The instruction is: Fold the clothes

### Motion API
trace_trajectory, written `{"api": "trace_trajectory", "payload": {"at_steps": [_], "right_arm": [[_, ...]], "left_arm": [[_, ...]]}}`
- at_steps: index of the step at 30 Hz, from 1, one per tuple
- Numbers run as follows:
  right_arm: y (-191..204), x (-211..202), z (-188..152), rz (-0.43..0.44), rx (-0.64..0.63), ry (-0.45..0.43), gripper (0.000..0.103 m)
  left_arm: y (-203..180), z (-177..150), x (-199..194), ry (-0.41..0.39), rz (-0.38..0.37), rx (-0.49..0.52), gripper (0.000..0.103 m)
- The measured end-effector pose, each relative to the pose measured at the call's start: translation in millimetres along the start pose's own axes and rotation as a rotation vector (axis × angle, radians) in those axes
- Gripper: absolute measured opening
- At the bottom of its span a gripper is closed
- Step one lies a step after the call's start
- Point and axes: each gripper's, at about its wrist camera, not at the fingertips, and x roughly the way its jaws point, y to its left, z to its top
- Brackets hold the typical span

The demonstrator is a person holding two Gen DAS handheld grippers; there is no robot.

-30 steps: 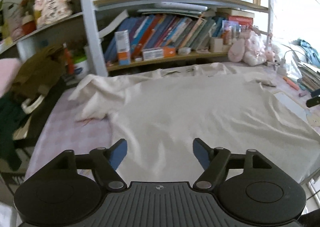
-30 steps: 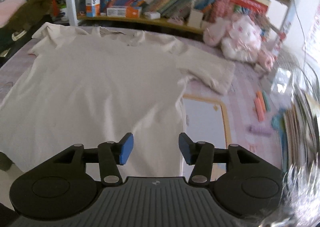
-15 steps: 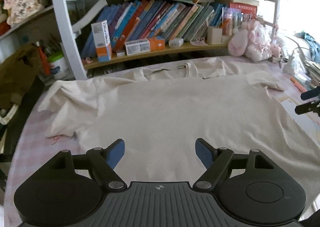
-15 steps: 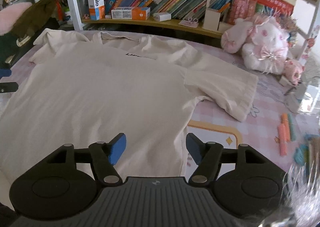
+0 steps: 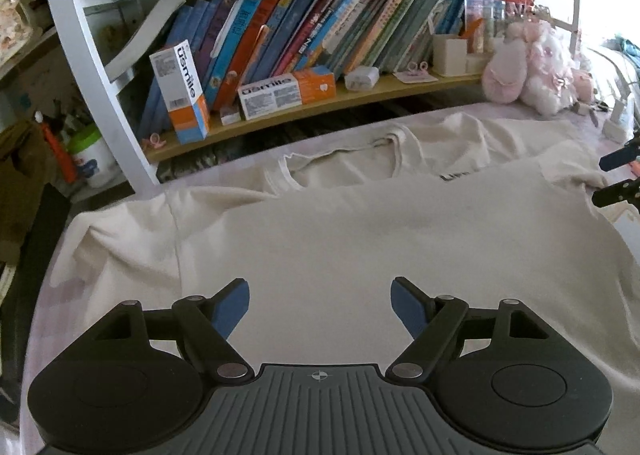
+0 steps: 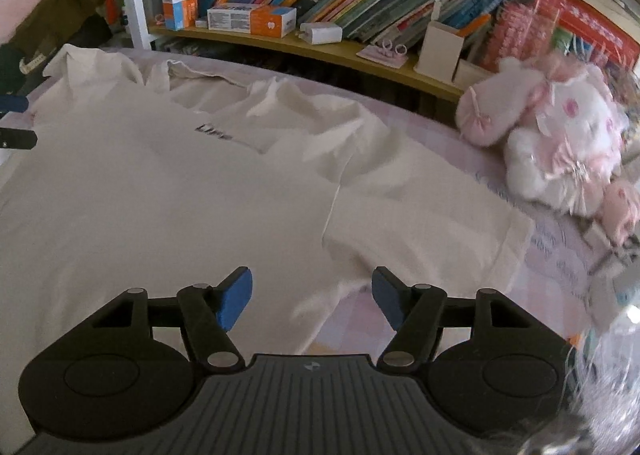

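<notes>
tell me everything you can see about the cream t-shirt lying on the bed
The cream t-shirt looks like soft cotton and lies spread on a pink checked sheet, collar toward the bookshelf. Its lower part appears folded up over the chest, half hiding dark lettering. Both short sleeves lie out sideways, the right one flat, the left one rumpled. Both tools, left and right, are open above it, gripping nothing.

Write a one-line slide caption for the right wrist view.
Open right tongs hover over a cream T-shirt spread flat, its sleeve pointing toward a pink plush toy.
</notes>
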Motion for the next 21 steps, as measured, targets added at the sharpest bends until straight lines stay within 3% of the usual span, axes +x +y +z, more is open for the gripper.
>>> {"api": "trace_trajectory", "payload": {"at_steps": [7, 21], "right_arm": [[1.5, 22.6, 28.2, -0.010, -0.026, -0.019, 0.068], [-26.7, 74.0, 109.6, -0.005, -0.070, -0.085, 0.068]], "left_arm": [[25.9, 14.1, 33.4, 0.014, -0.028, 0.024, 0.080], [79.8, 71.7, 95.3, -0.078, -0.057, 0.106, 0.080]]}}
